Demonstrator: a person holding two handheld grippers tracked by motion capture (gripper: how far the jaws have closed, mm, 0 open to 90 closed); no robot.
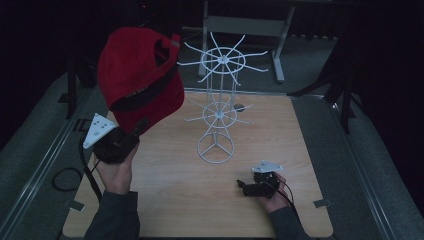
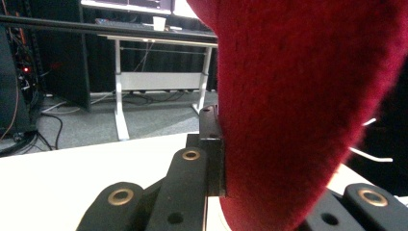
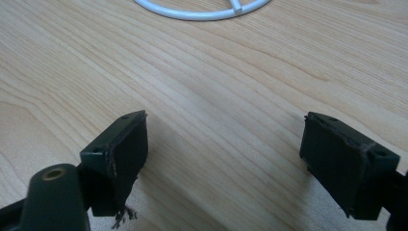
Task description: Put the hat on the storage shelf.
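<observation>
Left gripper [image 1: 134,131] pinching red cap [image 1: 140,75], holding it beside white rack [image 1: 216,107]; right gripper [image 3: 223,149] resting spread over table [image 1: 165,200].

The left tool [image 1: 131,131] is raised at the left of the high view, tilted up and away from the person, its grey plate facing upward. The left hand [image 1: 116,170] grips it from beneath, with the forearm rising from the bottom edge. In the left gripper view its 2 jaws are clamped tight on red fabric. The right tool [image 1: 248,188] sits low at the near right, level and pointing left, with the right hand [image 1: 272,196] behind it. In the right gripper view its 2 jaws stand wide apart, holding nothing.
</observation>
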